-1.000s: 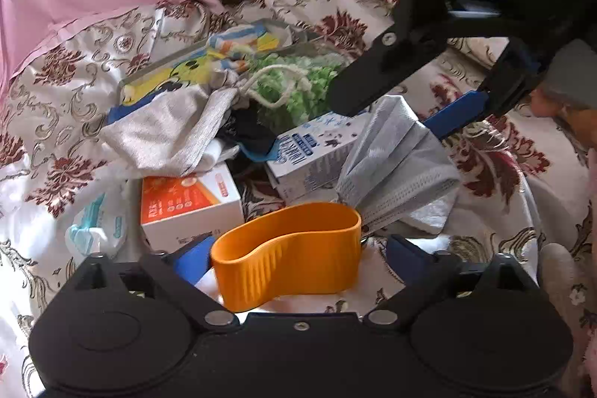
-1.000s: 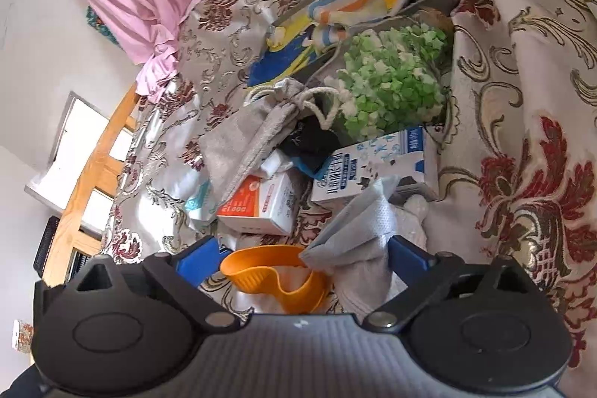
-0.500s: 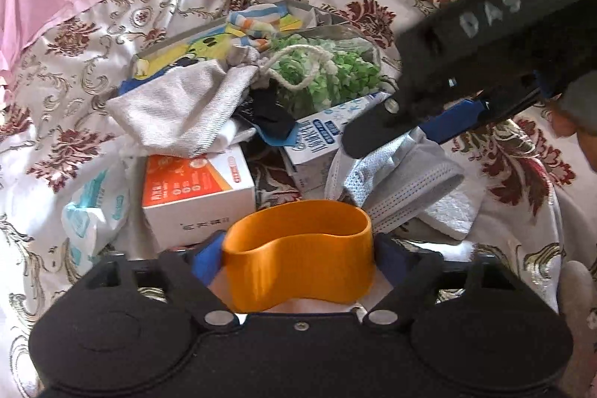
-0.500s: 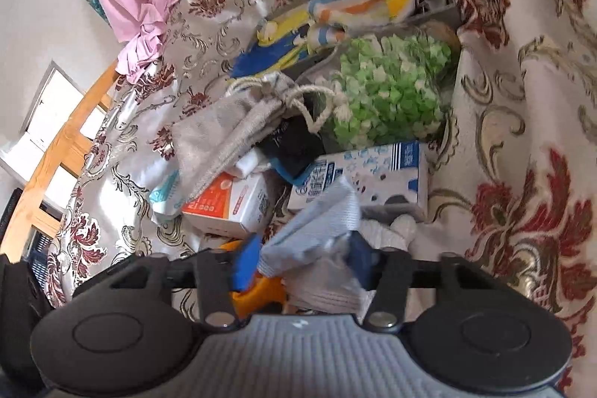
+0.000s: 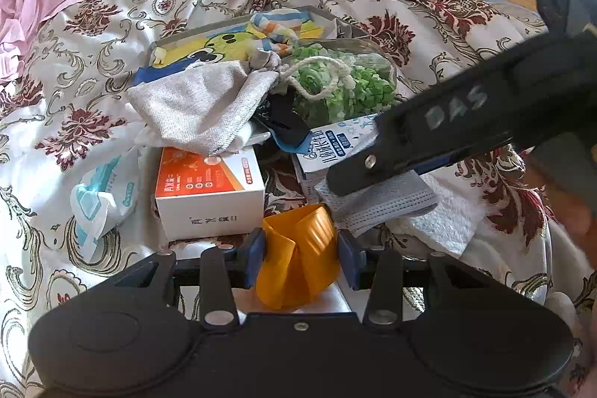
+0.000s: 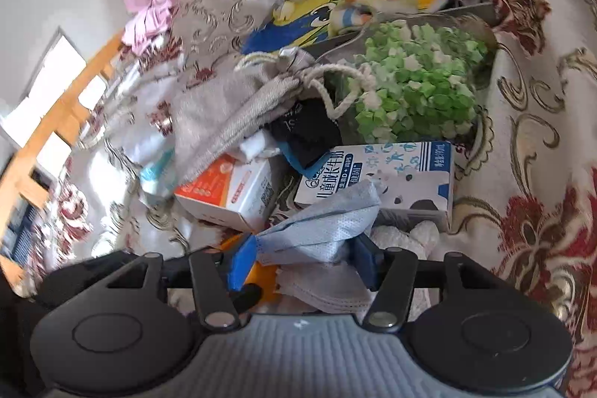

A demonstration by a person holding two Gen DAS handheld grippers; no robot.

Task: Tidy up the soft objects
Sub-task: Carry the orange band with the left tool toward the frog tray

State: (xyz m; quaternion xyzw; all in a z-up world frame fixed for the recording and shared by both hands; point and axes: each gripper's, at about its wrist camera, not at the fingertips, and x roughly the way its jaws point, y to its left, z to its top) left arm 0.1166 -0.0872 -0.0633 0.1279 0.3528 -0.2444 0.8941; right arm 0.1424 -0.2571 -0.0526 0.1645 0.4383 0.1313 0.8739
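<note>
Orange silicone band (image 5: 298, 250) buckles between the pads of the left claw (image 5: 301, 258), whose jaws are closing and already squeezing it into a fold, low over the bedspread (image 5: 93, 69) just in front of the orange-and-white box (image 5: 209, 189). The right claw (image 6: 304, 258) has the grey face mask (image 6: 321, 230) bunched between its pads, though its jaws are easing apart, perhaps to settle the grip. Both soft things sit beside the milk carton (image 6: 388, 174), at the near edge of the heap.
</note>
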